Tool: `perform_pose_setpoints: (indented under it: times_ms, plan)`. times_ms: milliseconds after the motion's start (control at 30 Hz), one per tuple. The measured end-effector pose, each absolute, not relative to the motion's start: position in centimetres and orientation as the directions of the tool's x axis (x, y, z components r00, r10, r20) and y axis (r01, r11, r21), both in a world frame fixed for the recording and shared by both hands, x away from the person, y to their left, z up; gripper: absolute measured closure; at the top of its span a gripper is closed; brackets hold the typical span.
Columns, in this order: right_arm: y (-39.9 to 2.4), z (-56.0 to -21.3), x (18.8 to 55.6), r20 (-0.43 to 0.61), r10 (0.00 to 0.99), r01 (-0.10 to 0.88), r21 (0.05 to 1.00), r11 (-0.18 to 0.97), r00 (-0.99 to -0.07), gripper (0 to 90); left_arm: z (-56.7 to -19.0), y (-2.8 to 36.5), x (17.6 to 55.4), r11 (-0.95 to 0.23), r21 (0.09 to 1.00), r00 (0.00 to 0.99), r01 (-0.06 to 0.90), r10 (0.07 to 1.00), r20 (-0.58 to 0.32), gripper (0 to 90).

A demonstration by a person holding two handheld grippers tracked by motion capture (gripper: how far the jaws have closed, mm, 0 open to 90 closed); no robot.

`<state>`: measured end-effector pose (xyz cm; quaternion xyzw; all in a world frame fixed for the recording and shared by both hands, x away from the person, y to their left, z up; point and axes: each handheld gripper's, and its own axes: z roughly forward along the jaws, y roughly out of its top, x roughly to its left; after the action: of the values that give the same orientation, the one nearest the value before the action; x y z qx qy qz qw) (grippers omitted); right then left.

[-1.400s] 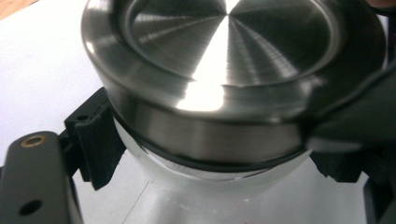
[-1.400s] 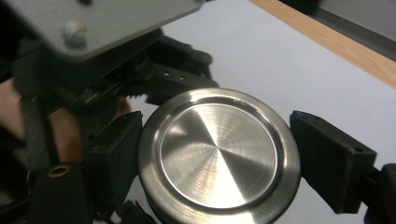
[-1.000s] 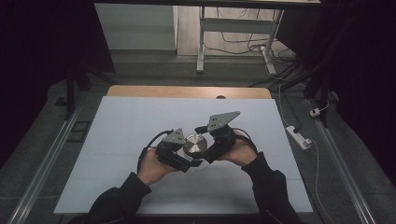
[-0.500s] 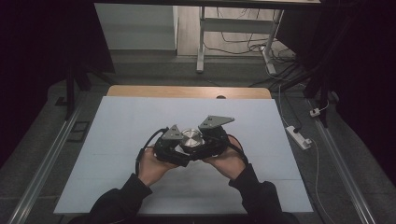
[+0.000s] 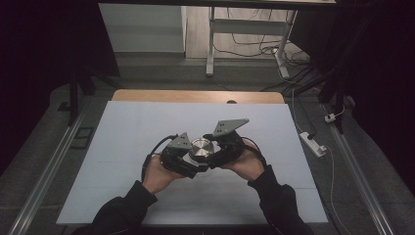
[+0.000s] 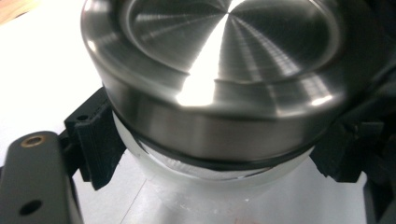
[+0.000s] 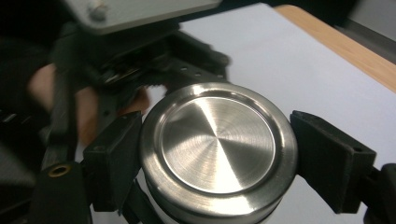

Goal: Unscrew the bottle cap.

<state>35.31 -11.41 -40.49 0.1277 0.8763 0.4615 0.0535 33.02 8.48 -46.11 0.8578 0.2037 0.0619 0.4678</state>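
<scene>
Above the white table (image 5: 122, 147), the left gripper (image 5: 188, 164) clamped the jar (image 6: 196, 186); the right gripper (image 7: 217, 154), jaws just closed, pinched its steel lid (image 7: 217, 149), likely for unscrewing next.

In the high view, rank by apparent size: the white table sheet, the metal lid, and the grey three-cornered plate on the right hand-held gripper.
1. White table sheet, by far the largest.
2. Grey three-cornered plate on the right hand-held gripper.
3. Metal lid.
The plate and lid look close in size, and the plate sits tilted, so that order is unsure.

Black tongs (image 5: 201, 157), grey triangular plates, dark sleeves (image 5: 279, 198)
</scene>
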Motion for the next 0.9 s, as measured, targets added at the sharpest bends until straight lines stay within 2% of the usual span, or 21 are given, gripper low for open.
perform_pose_setpoints:
  times_ms: [133,200,400,567,667,733,767,900]
  plan:
    - [-12.4,-40.7,36.0,0.043,0.126,0.104,0.835,0.54,-0.991,18.9,-46.1,8.2,32.8,-0.49,0.83,0.93,0.266,0.357,-0.087,15.8]
    - [-12.5,-40.9,36.1,0.063,0.125,0.121,0.835,0.537,-0.99,4.0,-46.0,8.1,32.7,-0.495,0.828,0.93,0.263,0.359,-0.081,15.7]
    - [-12.3,-39.9,35.6,0.043,0.31,0.204,0.835,0.511,-0.95,4.2,-46.2,8.3,32.9,-0.47,0.816,0.878,0.335,0.47,-0.09,15.8]
    - [-10.7,-39.9,34.2,-0.003,0.47,0.263,0.825,0.499,-0.883,9.1,-46.2,8.5,33.0,-0.446,0.814,0.835,0.372,0.543,-0.084,15.8]
    - [-10.0,-40.2,33.9,0.005,0.511,0.289,0.83,0.477,-0.86,11.4,-46.1,8.4,32.9,-0.445,0.813,0.828,0.375,0.555,-0.078,15.7]
    - [-9.6,-40.5,33.8,-0.008,0.526,0.289,0.829,0.478,-0.85,16.0,-46.1,8.4,32.8,-0.444,0.814,0.827,0.375,0.557,-0.077,15.7]
    - [-9.6,-40.6,33.7,-0.015,0.527,0.282,0.832,0.478,-0.85,18.7,-46.1,8.3,32.8,-0.445,0.814,0.828,0.374,0.556,-0.077,15.8]
    - [-9.6,-40.5,33.7,-0.015,0.508,0.274,0.828,0.488,-0.861,19.6,-46.0,8.3,32.8,-0.455,0.814,0.845,0.361,0.53,-0.079,15.7]
